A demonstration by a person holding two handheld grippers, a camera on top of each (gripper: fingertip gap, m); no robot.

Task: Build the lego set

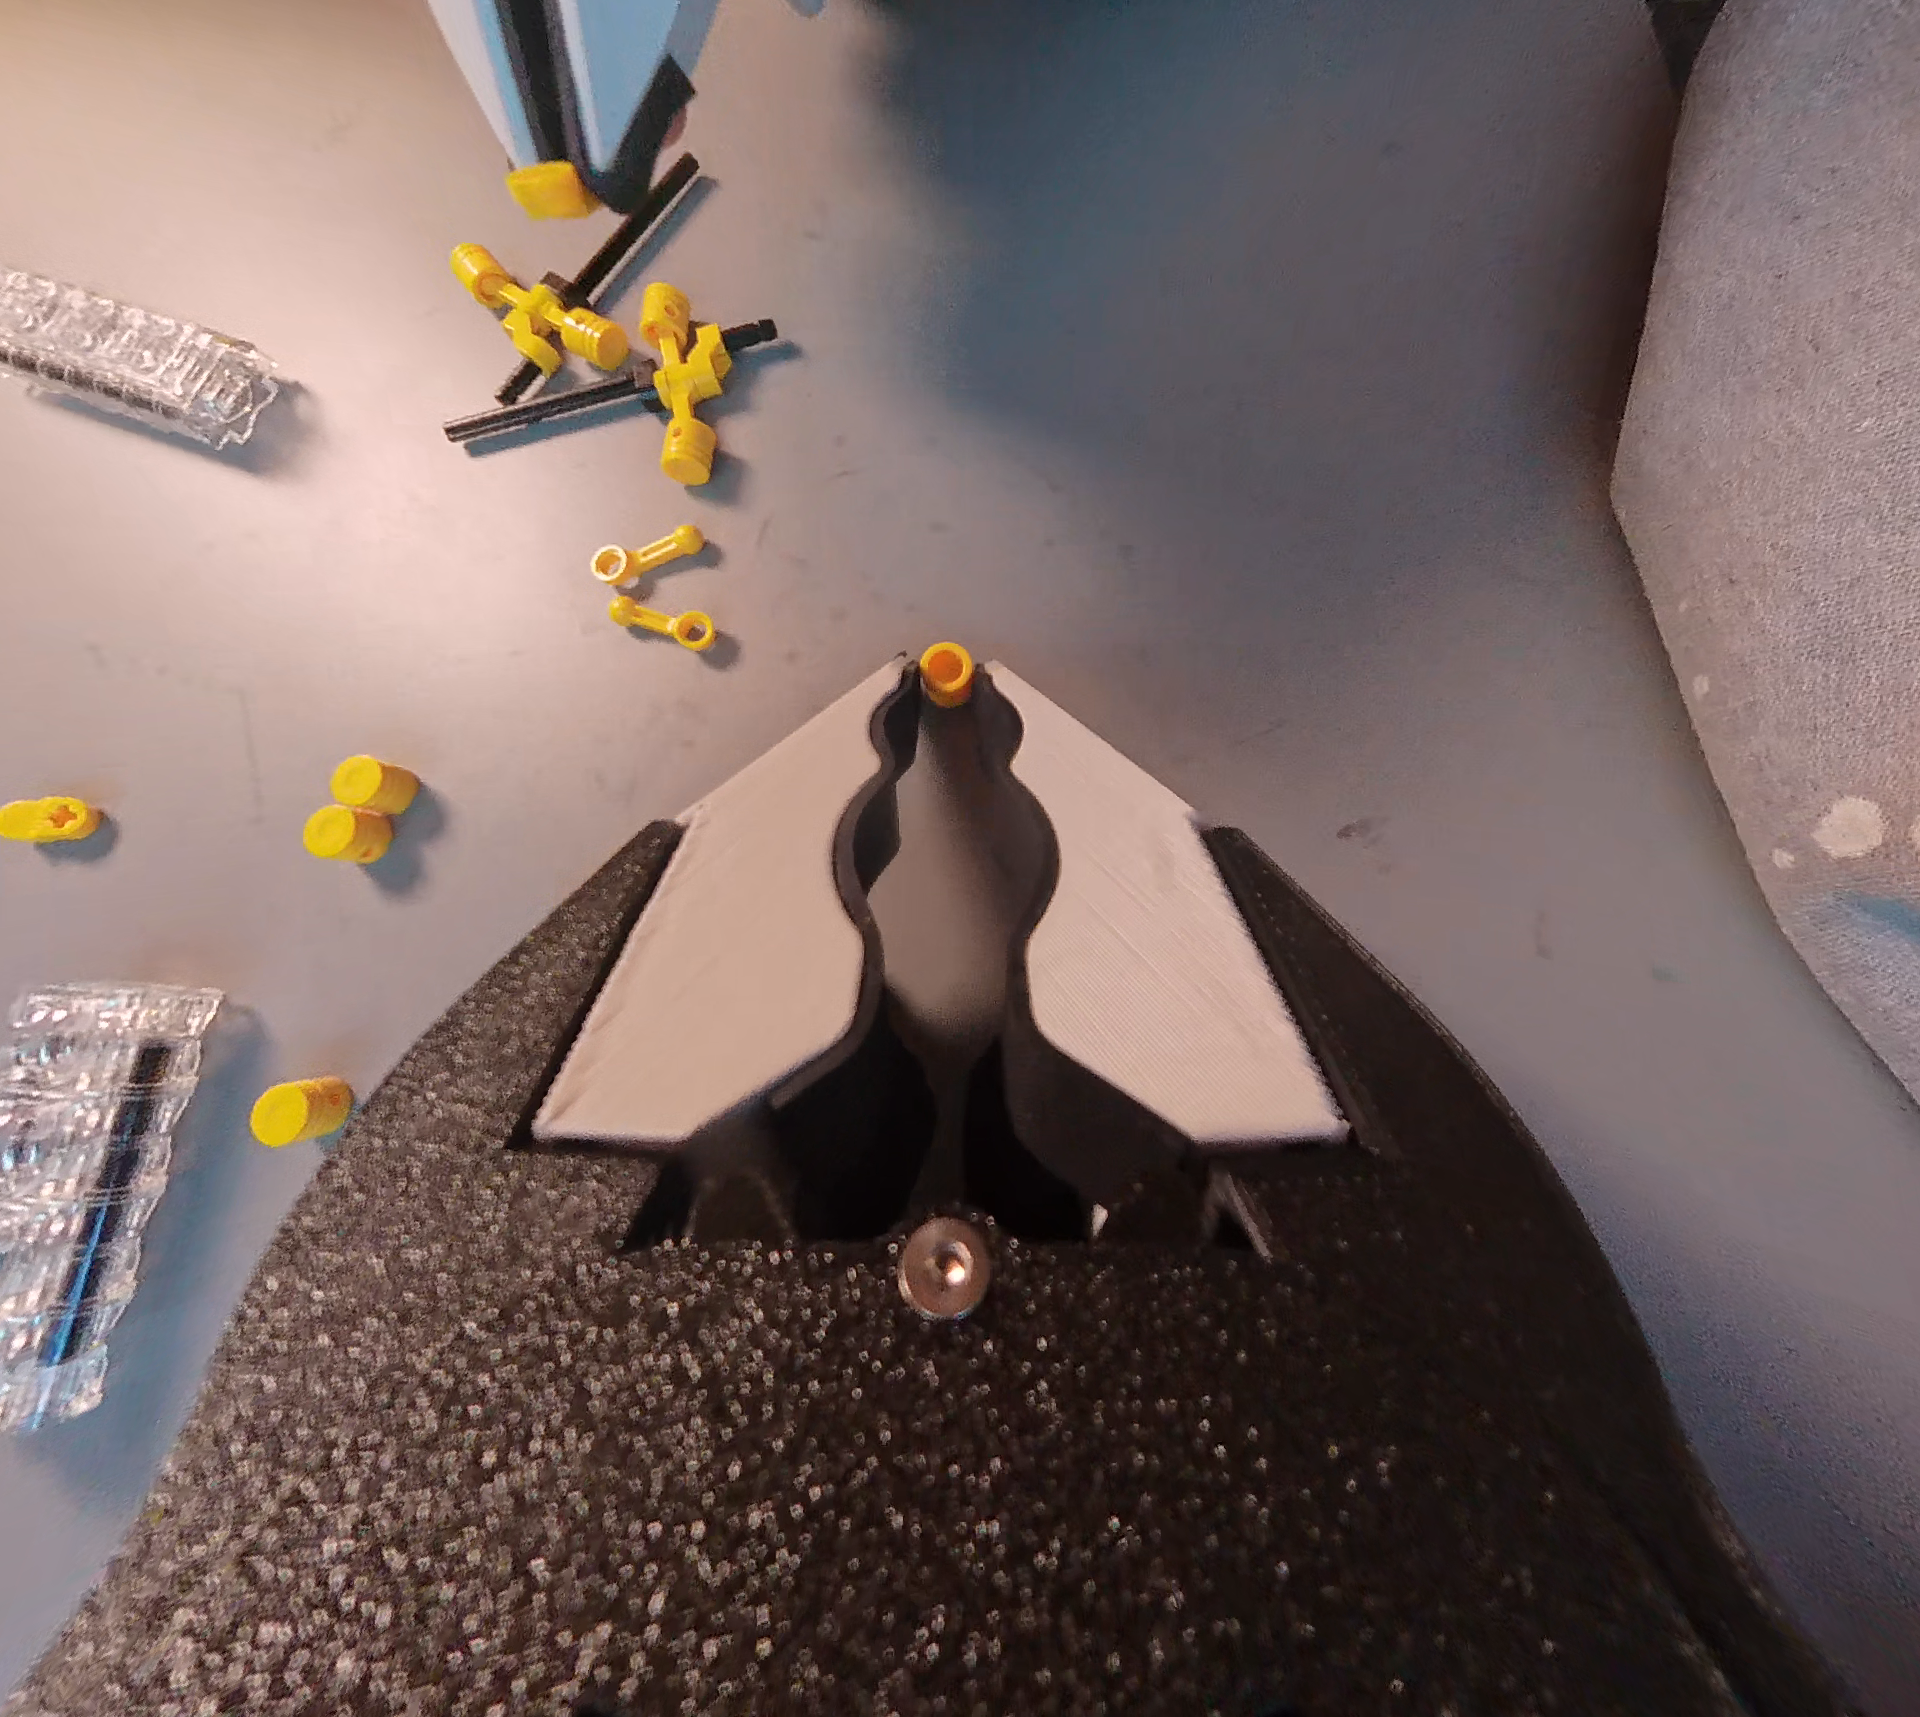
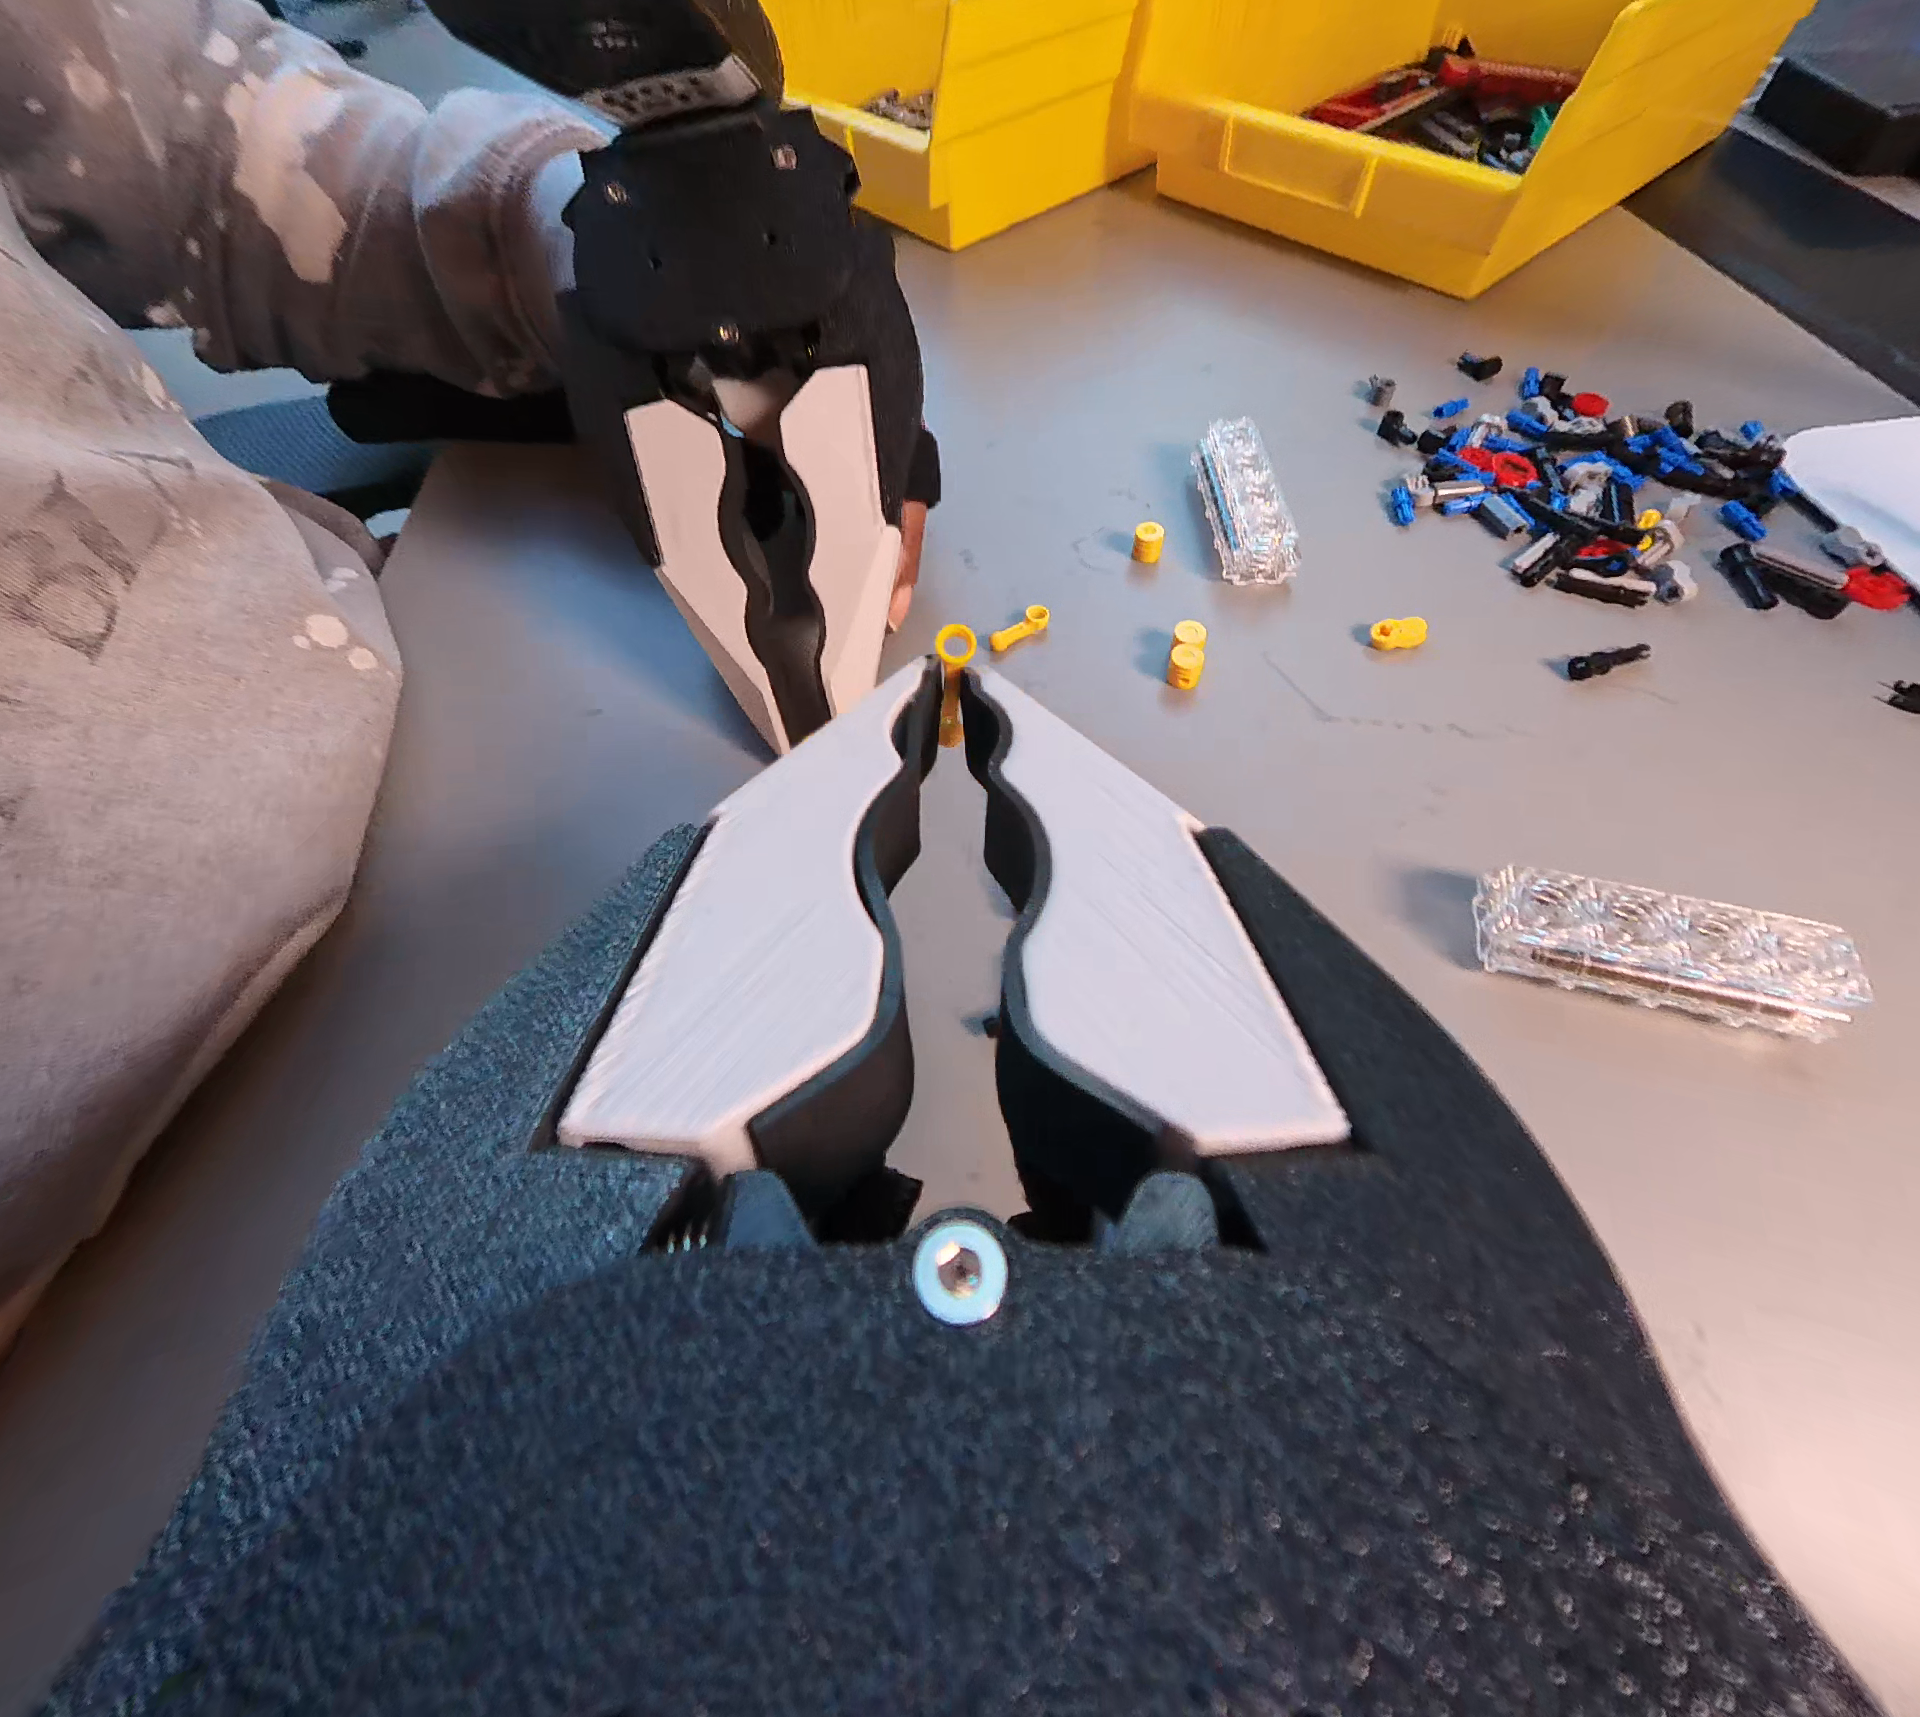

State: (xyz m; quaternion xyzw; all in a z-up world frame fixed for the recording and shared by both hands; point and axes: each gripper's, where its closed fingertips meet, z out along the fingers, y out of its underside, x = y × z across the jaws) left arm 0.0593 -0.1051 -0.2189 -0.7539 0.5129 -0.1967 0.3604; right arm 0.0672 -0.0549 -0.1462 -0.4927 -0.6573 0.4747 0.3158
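My left gripper (image 1: 943, 672) is shut on a small yellow cylinder piece (image 1: 945, 680) with a round hole, held at the fingertips above the grey table (image 1: 1195, 420). My right gripper (image 2: 951, 682) is shut on a thin yellow rod (image 2: 952, 654) with a ring end sticking up past the tips. The left gripper also shows in the right wrist view (image 2: 805, 722), tips down close beside my right gripper. The right gripper shows in the left wrist view (image 1: 556, 187), with a yellow piece at its tip, above two yellow piston assemblies on black axles (image 1: 623, 358).
Loose yellow rods (image 1: 655, 587), yellow cylinders (image 1: 358, 805) and clear blocks (image 1: 135, 358) lie on the table. Two yellow bins (image 2: 1507, 109) stand at the back, with a pile of blue, black and red pieces (image 2: 1621, 504) beside a clear block (image 2: 1673, 966). A grey sleeve (image 2: 156, 420) is on the left. About 9 centimeters separates my left fingertips from my right. Between my right fingertips and the clear block (image 2: 1673, 966) there is roughly 15 centimeters. It turns up in the left wrist view (image 1: 98, 302) as well.
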